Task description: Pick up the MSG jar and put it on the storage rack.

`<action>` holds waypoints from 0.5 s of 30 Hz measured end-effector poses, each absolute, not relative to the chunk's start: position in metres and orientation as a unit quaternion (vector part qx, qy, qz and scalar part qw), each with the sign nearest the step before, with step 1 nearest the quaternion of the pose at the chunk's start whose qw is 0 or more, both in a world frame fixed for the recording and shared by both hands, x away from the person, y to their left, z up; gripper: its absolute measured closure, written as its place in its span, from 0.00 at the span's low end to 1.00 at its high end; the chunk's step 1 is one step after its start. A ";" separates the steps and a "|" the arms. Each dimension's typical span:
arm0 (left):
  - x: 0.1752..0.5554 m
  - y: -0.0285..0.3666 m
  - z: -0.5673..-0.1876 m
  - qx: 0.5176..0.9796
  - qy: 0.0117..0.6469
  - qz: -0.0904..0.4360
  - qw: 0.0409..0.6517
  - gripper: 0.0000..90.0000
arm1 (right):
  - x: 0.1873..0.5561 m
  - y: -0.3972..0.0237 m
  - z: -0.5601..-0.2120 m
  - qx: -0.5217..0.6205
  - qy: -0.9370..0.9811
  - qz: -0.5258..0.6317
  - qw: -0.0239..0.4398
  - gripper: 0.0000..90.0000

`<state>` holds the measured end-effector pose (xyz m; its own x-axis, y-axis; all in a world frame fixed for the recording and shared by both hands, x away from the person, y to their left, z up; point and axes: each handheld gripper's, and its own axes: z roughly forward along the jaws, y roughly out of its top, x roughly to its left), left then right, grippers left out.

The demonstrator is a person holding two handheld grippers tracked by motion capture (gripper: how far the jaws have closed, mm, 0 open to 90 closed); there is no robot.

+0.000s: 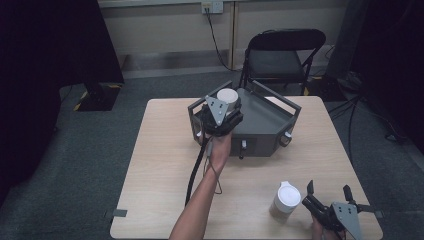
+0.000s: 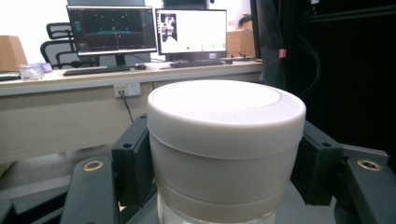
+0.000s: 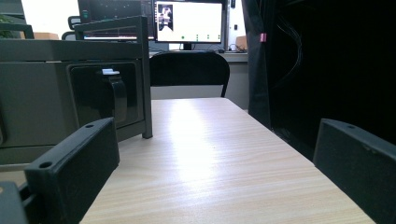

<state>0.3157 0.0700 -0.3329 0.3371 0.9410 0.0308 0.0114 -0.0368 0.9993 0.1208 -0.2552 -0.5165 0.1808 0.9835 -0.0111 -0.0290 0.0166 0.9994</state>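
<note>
Table (image 1: 165, 200): pale wood, grey rack (image 1: 270, 122) at centre frame.
Left tool (image 1: 226, 109): clamped on white-lidded jar (image 2: 224, 154), upright, above rack's left end.
Right tool (image 1: 327, 192): jaws apart, lower right, second jar (image 1: 285, 201) just left.

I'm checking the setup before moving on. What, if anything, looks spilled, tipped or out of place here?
Nothing stands out. The left tongs grip one white-lidded jar upright above the grey rack; the other jar stands upright on the table beside the open right tongs. No spills.
</note>
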 end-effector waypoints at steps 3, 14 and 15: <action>0.321 0.067 -0.333 0.592 0.408 0.412 0.559 0.38 | 0.121 -0.255 -0.517 0.531 0.448 0.457 0.555 0.00; 0.335 0.069 -0.340 0.596 0.443 0.385 0.548 0.38 | 0.120 -0.255 -0.517 0.531 0.449 0.458 0.555 0.00; 0.336 0.069 -0.340 0.597 0.442 0.386 0.547 0.38 | 0.120 -0.255 -0.517 0.531 0.449 0.457 0.555 0.00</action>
